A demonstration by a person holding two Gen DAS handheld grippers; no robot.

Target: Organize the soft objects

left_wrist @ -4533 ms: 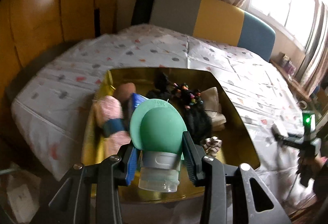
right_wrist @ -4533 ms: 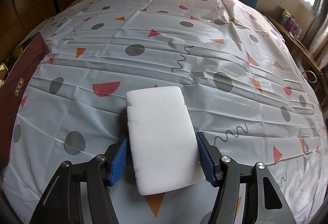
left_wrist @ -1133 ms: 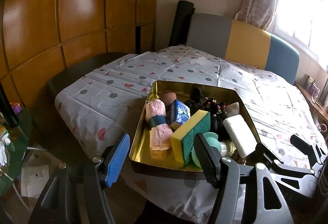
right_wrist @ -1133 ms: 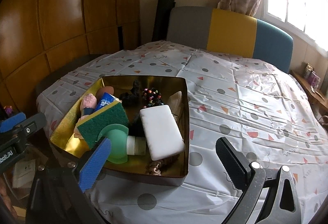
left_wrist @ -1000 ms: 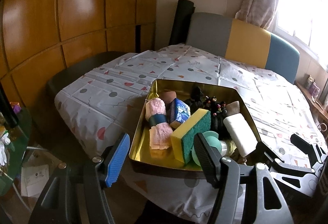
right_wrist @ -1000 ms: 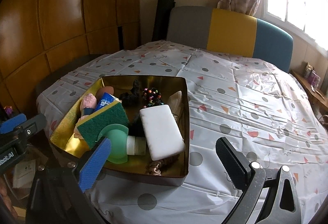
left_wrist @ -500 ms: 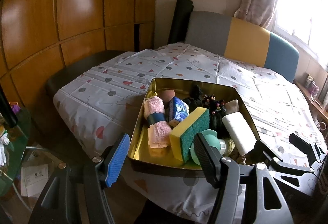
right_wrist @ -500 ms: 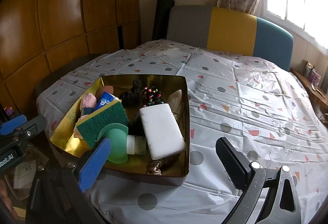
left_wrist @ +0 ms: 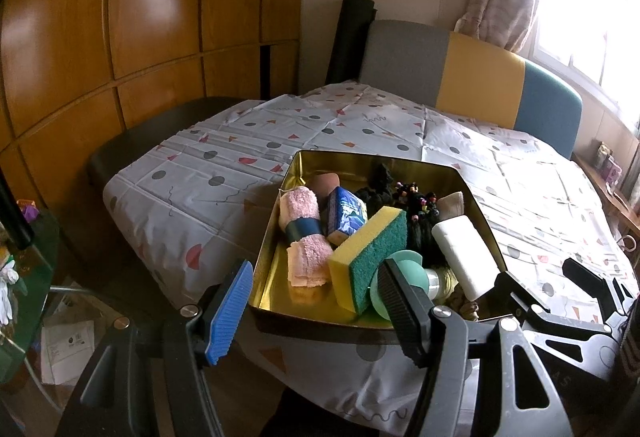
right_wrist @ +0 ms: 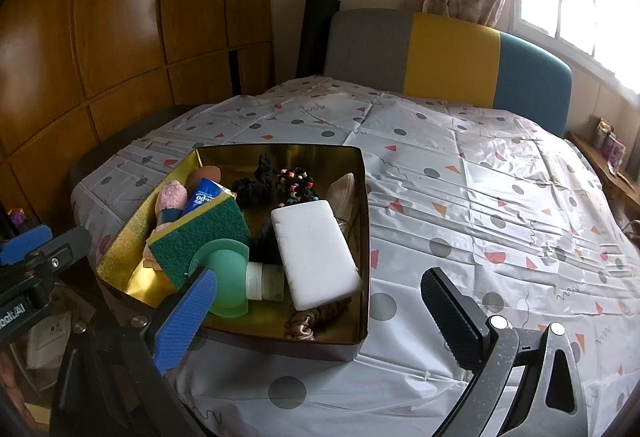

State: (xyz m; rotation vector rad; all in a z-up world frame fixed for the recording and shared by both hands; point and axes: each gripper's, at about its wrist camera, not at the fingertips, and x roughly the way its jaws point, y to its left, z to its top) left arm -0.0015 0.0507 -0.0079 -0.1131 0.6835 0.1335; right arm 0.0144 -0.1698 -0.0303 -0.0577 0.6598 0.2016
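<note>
Each hand-held gripper, left (left_wrist: 316, 301) and right (right_wrist: 320, 311), gapes wide and empty, clear of the tin (right_wrist: 362, 237). Inside it: sponge (right_wrist: 200, 233) at 9 o'clock, white block (right_wrist: 314, 253) at 3. The table (right_wrist: 480, 197) shows nothing loose; sorting looks finished.

Table (right_wrist: 460, 205) covered by a white tablecloth (right_wrist: 500, 173) printed with grey dots, orange and red triangles and squiggles; the cloth hangs over the near edge. A gold tin (right_wrist: 362, 221) rests directly on the cloth near the table's front left corner, with the rest of the cloth stretching to its right and behind it toward the bench back (right_wrist: 448, 57).
</note>
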